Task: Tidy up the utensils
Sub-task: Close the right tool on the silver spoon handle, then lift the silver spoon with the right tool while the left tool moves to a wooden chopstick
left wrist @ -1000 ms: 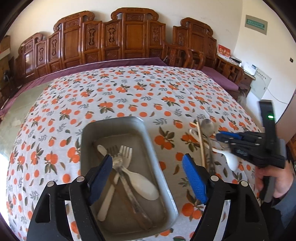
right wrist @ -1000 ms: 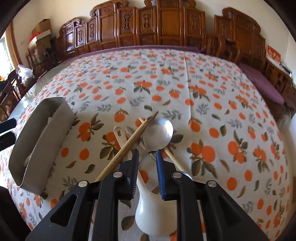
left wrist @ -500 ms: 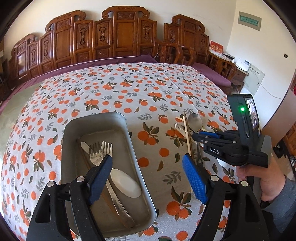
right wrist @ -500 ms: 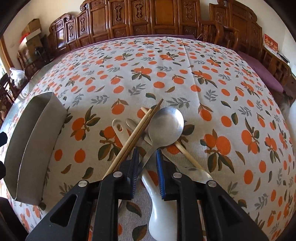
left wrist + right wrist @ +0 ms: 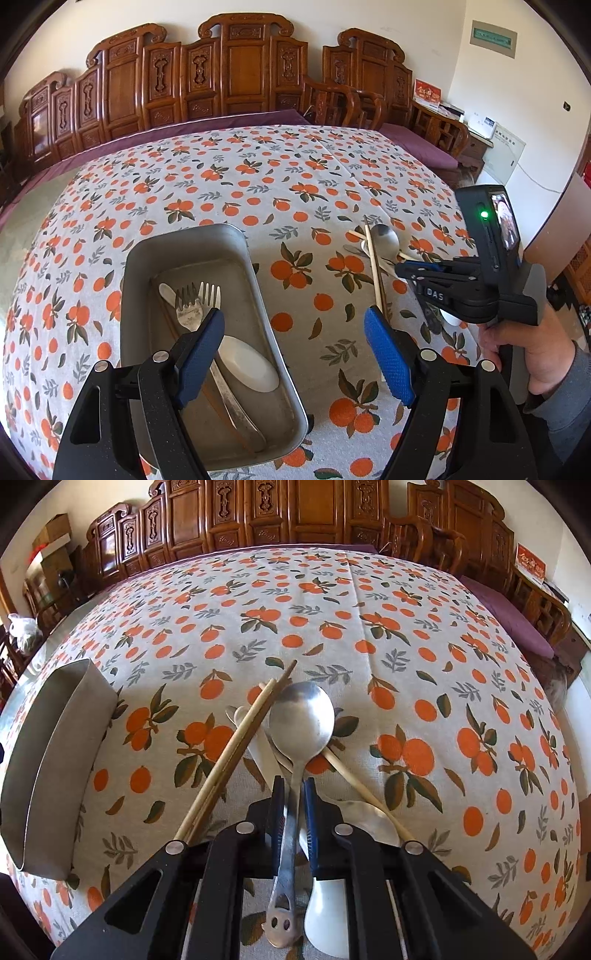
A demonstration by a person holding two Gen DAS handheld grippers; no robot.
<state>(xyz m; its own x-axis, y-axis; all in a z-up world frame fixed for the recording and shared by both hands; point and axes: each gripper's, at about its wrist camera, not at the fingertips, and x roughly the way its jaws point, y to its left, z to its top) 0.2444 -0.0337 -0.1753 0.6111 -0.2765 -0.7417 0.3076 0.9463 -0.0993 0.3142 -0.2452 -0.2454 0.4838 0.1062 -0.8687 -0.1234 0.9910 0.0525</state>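
The job was partly done. The metal tray (image 5: 236, 236) sat on the bench (image 5: 258, 177), and it already had some things in it: two forks (image 5: 195, 299), a white spoon (image 5: 247, 363) and what looked like a brown chopstick along the bottom.

More things were left to move. They lay in a small pile on the bench, near the tray but not touching it. In the pile were a metal spoon (image 5: 301, 723), a few wooden chopsticks (image 5: 240, 746), another white spoon (image 5: 327, 919) and one more metal piece partly hidden under the rest.

The right claw (image 5: 293, 812) was closing on the thin handle of the metal spoon. The handle sat right between its two blue pads. There seemed to be a tiny gap on each side, so the spoon did not look squeezed yet. The spoon lay flat on the pile.

The metal spoon was shiny and grey, with a big round bowl and a long thin handle. The end of the handle had little holes in it.

The left claw (image 5: 295, 354) was wide apart and held nothing. It hung over the near end of the tray.
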